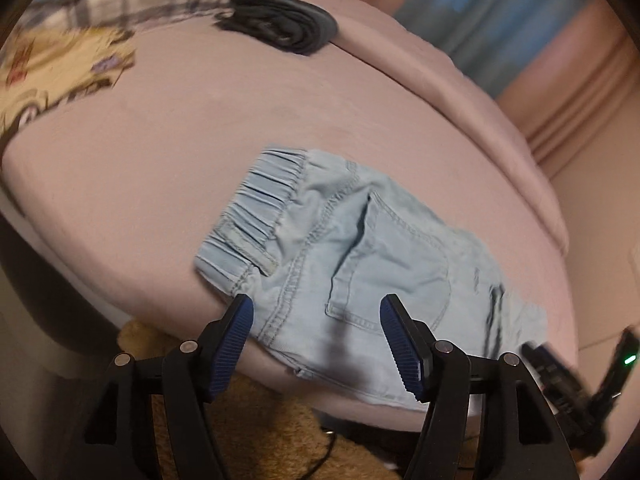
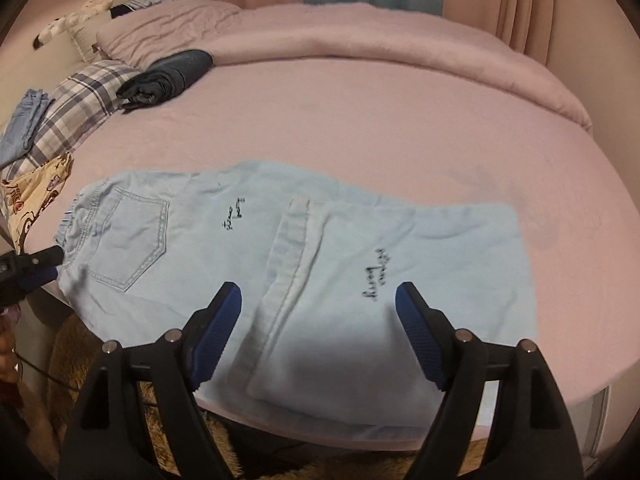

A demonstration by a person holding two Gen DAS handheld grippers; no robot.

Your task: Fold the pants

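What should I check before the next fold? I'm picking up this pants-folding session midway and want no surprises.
1. Left gripper empty, jaws apart: ok.
2. Right gripper empty, jaws apart: ok.
3. Light blue pants lie flat on the bed: ok.
4. Leg end folded back over the legs, its hem facing up: ok.
5. Near edge of the pants fully supported: not ok, it overhangs the bed's edge.
6. Fold area free of the dark rolled garment: ok, it lies far off by the pillows.
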